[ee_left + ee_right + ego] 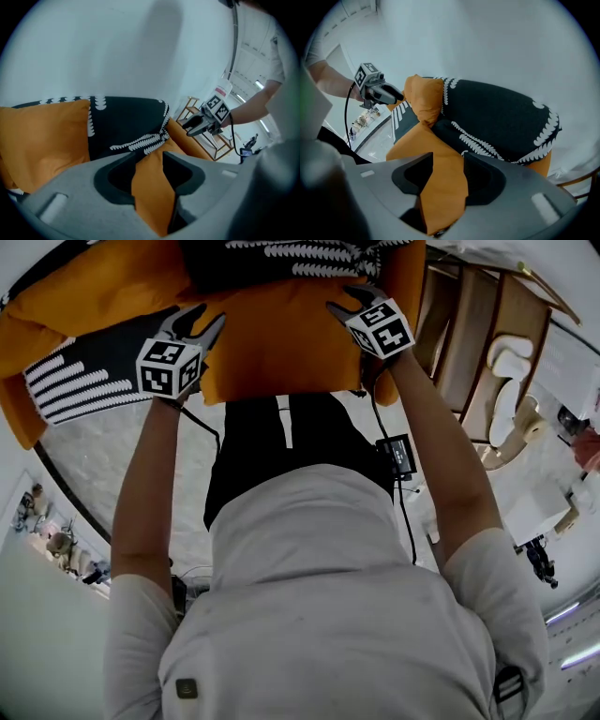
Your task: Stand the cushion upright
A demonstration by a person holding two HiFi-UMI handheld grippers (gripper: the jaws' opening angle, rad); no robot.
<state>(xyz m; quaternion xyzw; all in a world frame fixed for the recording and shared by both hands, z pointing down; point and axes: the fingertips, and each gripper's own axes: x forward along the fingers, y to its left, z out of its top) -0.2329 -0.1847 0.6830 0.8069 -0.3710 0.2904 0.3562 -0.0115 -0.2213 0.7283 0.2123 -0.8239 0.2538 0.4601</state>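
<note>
Cushion fold lies between parted jaws of left gripper and right gripper, clear only in gripper views.

Nothing legible anywhere — the marker cubes on the left gripper and right gripper bear only black-and-white square patterns, no letters or numbers.
</note>
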